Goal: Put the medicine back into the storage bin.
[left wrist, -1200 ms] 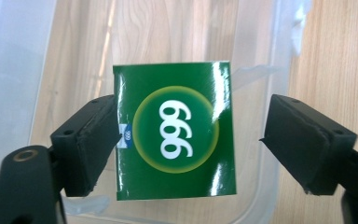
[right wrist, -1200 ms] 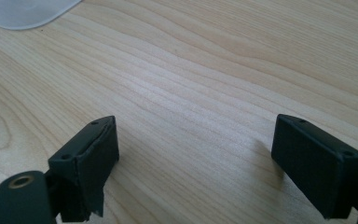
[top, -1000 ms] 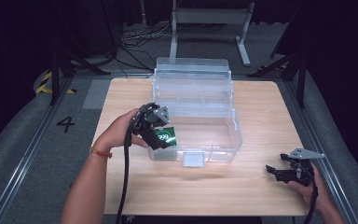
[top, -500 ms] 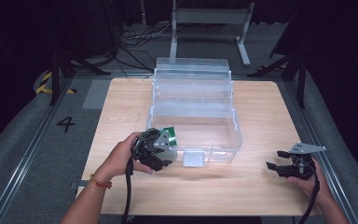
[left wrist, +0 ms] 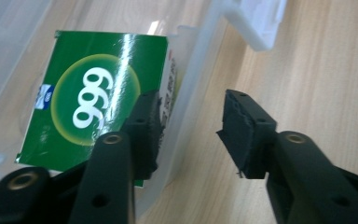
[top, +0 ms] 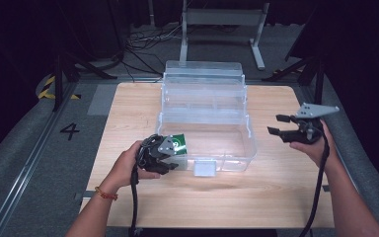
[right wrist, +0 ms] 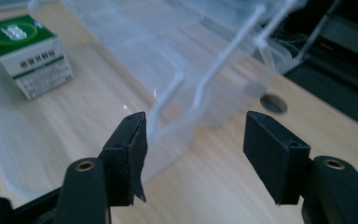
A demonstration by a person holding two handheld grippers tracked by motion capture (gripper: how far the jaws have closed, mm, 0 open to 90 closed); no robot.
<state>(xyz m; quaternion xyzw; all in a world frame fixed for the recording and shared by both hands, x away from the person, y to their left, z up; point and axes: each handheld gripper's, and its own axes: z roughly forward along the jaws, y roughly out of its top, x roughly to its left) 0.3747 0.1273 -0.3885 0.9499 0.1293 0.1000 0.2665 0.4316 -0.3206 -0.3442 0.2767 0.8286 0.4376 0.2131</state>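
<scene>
**Closing in on the box wall, carton already inside**

Straddling the front-left corner of the clear box (top: 237,148), the left gripper (left wrist: 189,119) has one jaw inside and one jaw outside, with the thin plastic wall standing between them. Those jaws have just been closing, but there's daylight beside the outer pad, so call it released, not yet clamped on the wall.

Over at the box's right side, the right gripper (top: 275,124) hangs above the table (top: 276,197), apart from the box. Its jaws have just been closing too, with nothing between them: unclenched and empty.

Contents check: the green carton (left wrist: 93,98) lies inside the box, tucked into that same front-left corner, close to the wall, just beside the inner jaw. Nothing else can be made out in the box. The lid (top: 202,79) stands open at the box's far side.

My read: stowing looks done, and this is the steadying step. Next move calls for the left jaws to pinch that wall squarely without catching the carton, while the right gripper reaches to the far side for the lid. Slippery, flexing plastic is the thing to watch.
</scene>
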